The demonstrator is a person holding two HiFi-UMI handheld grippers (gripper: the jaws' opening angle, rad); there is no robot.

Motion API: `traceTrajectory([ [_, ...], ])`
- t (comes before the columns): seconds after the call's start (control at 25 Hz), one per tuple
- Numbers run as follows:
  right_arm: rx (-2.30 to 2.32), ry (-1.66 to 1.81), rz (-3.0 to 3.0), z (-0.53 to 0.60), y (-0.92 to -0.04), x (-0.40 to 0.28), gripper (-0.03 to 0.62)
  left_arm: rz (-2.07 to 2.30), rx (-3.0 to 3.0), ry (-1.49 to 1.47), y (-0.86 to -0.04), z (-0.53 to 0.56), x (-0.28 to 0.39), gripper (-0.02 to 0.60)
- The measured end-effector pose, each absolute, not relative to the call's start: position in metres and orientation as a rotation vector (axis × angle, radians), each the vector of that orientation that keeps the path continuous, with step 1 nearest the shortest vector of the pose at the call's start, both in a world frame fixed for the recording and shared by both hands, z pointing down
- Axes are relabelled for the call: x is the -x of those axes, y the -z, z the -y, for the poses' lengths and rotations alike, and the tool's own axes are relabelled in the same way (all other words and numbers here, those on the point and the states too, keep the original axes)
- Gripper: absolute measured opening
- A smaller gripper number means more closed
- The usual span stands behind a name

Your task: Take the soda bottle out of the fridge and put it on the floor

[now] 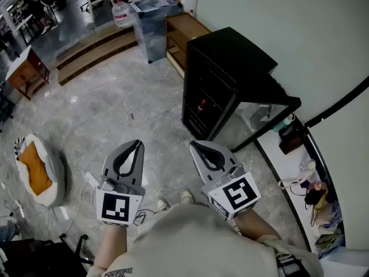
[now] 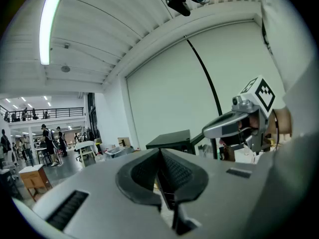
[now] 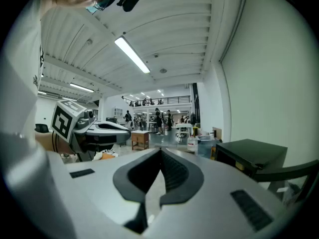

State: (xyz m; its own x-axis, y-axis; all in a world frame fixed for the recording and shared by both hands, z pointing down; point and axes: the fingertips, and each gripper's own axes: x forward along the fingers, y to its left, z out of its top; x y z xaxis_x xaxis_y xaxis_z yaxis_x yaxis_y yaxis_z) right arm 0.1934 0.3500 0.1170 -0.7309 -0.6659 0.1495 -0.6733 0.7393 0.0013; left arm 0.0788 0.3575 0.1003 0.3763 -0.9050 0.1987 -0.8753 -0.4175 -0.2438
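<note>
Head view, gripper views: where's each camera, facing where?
Head view: on the person's head, facing steeply down at floor and fridge; shows left gripper, right gripper, shirt.
Left gripper view: on left gripper, along its shut jaws toward the wall.
Right gripper view: on right gripper, along its shut jaws into the hall.
Shared: each gripper view catches the other gripper and the fridge.

Head camera steeply down, gripper cameras level; fridge [image 1: 228,62] probably shared.

Open workshop hall, mezzanine railing [image 3: 159,101], ceiling strip light [image 3: 132,55], worktable [image 3: 140,137], marble floor [image 1: 115,108]
</note>
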Motion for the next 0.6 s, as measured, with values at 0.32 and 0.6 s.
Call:
traceTrajectory([
  [0.32,-1.049,-0.121,2.831,-0.34,-0.122,-0.22,-0.005,-1.637,2.524,0.467,-0.1,-0.351,-0.109,0.012],
  [0.6,-0.98,-0.118,2.867,-0.337,-0.128,-0.236,-0.005,-1.653,2.505,0.485,-0.105,-0.345,-0.13,0.012],
])
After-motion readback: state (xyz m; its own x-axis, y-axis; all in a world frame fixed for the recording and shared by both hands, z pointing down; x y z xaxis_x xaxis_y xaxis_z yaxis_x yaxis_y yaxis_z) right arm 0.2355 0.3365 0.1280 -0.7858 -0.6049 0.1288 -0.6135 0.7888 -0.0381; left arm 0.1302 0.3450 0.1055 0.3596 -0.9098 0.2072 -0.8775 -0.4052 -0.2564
